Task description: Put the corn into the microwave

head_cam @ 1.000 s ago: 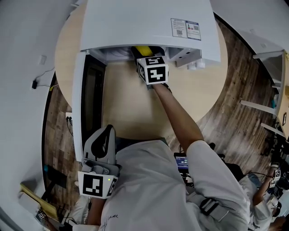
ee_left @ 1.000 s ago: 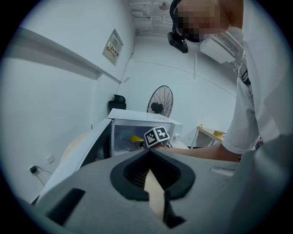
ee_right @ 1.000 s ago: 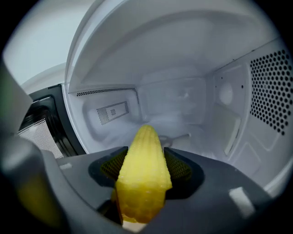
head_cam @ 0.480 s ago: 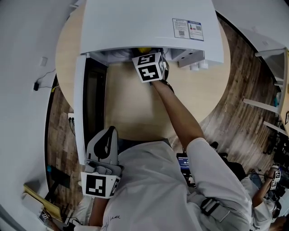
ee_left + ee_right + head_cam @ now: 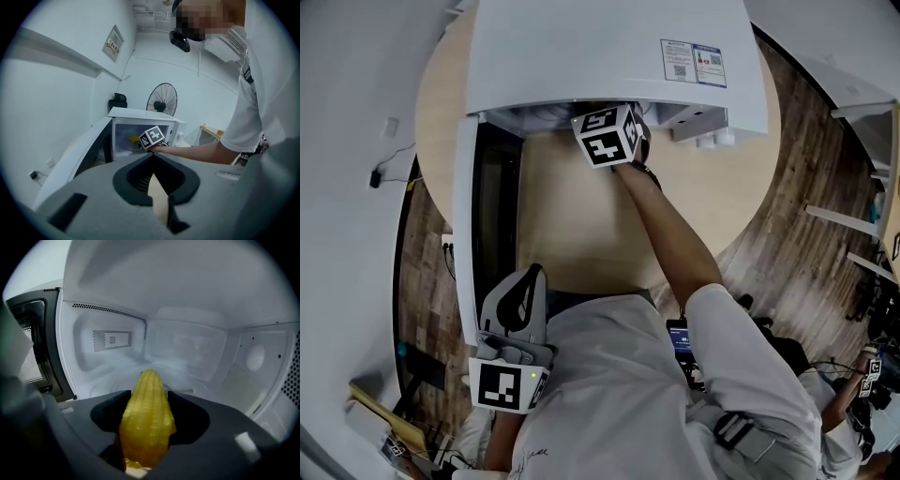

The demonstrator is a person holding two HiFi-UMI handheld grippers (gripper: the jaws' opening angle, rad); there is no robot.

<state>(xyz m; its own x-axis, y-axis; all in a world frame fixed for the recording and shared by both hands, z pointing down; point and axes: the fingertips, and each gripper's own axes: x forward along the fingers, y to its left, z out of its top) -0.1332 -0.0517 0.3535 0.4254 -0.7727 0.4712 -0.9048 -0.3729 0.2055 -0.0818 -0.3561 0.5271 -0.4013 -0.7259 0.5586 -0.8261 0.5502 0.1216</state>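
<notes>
My right tongs (image 5: 148, 398) are closed on the corn (image 5: 146, 425). The two jaws stand rather wide apart because the cob is thick, and they press it from both sides with its pointed end forward. My left tongs (image 5: 152, 157) hold nothing. Their jaws are together, and they hang low at the near edge of the table (image 5: 572, 225), beside the end of the open door (image 5: 483, 187).

The corn is inside the mouth of the microwave (image 5: 187, 343), which stands at the far edge of the table. It is in the air above the white floor (image 5: 112, 376) of the oven, not lying on it.

So I judge that the step in hand is the placing itself, and that it is close to its end. The next move, I think, asks me to lower the cob until it rests near the middle of the floor. Then I should open the jaws and draw the tongs straight back without touching the walls. A round cob may roll when I let it go.
</notes>
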